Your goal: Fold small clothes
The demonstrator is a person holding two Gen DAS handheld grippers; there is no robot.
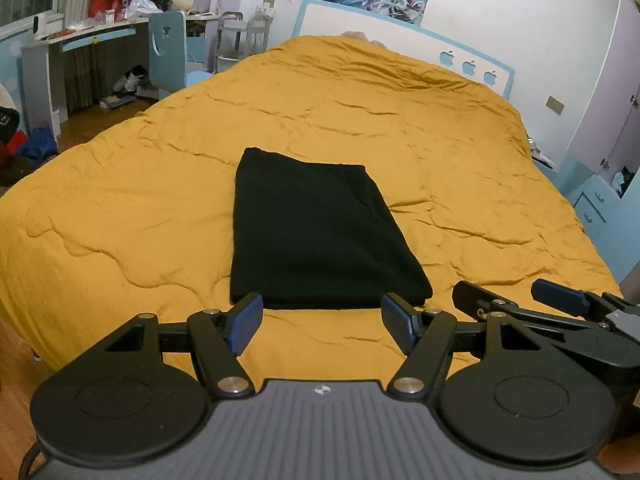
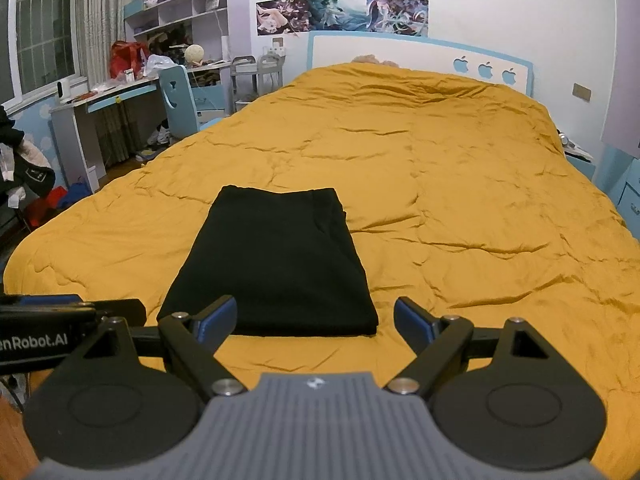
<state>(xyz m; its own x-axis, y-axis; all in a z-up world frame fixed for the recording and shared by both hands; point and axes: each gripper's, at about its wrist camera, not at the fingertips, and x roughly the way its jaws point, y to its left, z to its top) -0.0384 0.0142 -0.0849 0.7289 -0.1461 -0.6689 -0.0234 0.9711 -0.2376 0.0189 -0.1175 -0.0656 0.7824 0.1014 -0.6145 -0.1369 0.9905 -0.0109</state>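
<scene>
A black garment (image 1: 316, 232) lies folded into a flat rectangle on the yellow bedspread (image 1: 120, 208), near the bed's front edge. It also shows in the right wrist view (image 2: 276, 264). My left gripper (image 1: 322, 324) is open and empty, held just in front of the garment's near edge. My right gripper (image 2: 316, 326) is open and empty, also just in front of the near edge, toward its right corner. The right gripper also shows at the right edge of the left wrist view (image 1: 516, 300).
The yellow bedspread (image 2: 480, 200) covers the whole bed up to a white and blue headboard (image 2: 420, 56). A desk (image 2: 100, 100) and a blue chair (image 2: 180, 96) stand at the left. A blue nightstand (image 1: 592, 204) is at the right.
</scene>
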